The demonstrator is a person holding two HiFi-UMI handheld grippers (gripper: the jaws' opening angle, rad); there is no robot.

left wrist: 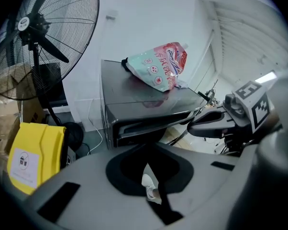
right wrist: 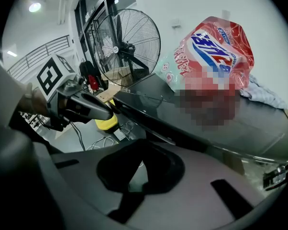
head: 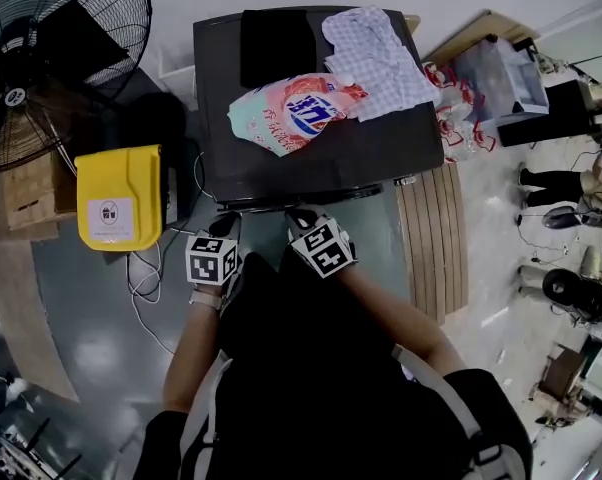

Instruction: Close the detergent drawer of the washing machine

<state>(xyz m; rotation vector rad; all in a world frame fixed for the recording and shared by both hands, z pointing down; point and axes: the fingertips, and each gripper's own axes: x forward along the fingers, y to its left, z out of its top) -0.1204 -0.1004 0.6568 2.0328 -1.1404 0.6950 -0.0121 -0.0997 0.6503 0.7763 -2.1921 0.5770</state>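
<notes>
A dark washing machine (head: 381, 153) is being seen from above, and it is filling the middle of the head view. At its left, a big black standing fan (head: 51, 58) is being shown on the floor. At its right, a wooden slatted board (head: 436, 238) is lying on the floor. A yellow case (head: 121, 198) is being kept beside the machine's left side, under the fan.

On the machine's top, three things are being carried: a checked shirt (head: 376, 58) at the far right, a pink and green detergent pouch (head: 291, 113) in the middle, touching the shirt, and a black cloth (head: 278, 46) at the far edge.

The left tool (head: 226, 226) and the right tool (head: 301, 216) are being held side by side, just before the machine's front edge. Both are being kept with the jaws together and nothing is between them.

The detergent drawer (left wrist: 134, 127) is sitting in the recessed strip under the front edge of the top. Whether it is pushed fully in cannot be told.
</notes>
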